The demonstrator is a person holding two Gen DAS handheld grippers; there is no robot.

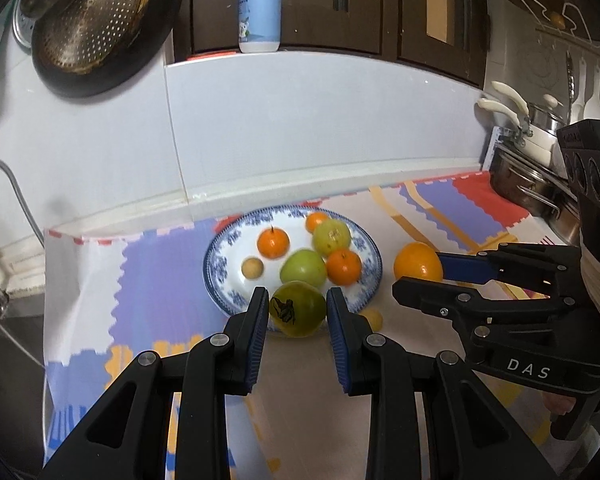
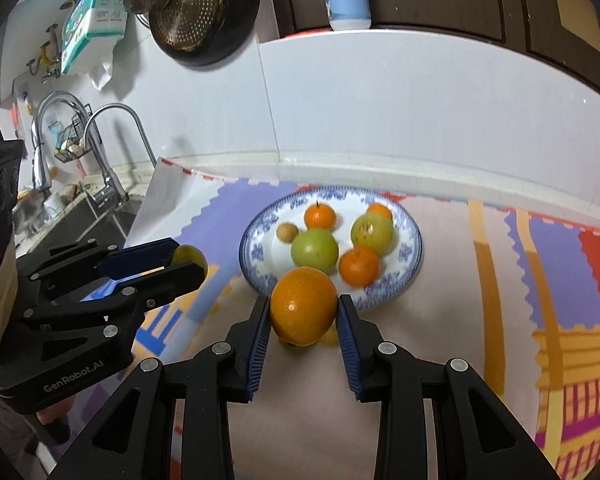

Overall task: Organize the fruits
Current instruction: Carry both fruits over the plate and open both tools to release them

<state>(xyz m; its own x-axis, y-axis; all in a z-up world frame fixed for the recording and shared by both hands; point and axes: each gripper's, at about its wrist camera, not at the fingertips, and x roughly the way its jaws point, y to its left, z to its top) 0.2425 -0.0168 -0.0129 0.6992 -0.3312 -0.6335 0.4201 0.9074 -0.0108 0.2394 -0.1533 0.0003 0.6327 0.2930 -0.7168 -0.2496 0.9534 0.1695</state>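
My left gripper [image 1: 297,307] is shut on a green fruit with a dark stem mark [image 1: 298,309], held in the air just in front of the blue-patterned plate [image 1: 216,268]. My right gripper [image 2: 303,312] is shut on a large orange [image 2: 303,305], also lifted, near the plate [image 2: 414,256]. On the plate lie two green fruits [image 2: 315,251] [image 2: 372,233], three small oranges and a small brown fruit [image 2: 287,233]. From the left wrist view, the right gripper [image 1: 418,278] shows beside the plate with the orange [image 1: 417,262]. A small yellow fruit [image 1: 373,318] lies on the mat.
The colourful mat [image 2: 548,280] covers the counter. A white backsplash ledge [image 1: 300,184] runs behind the plate, with a bottle [image 1: 260,4] above. A colander [image 1: 88,16] hangs at upper left. Pots [image 1: 540,184] stand to the right, a sink with taps [image 2: 100,168] to the left.
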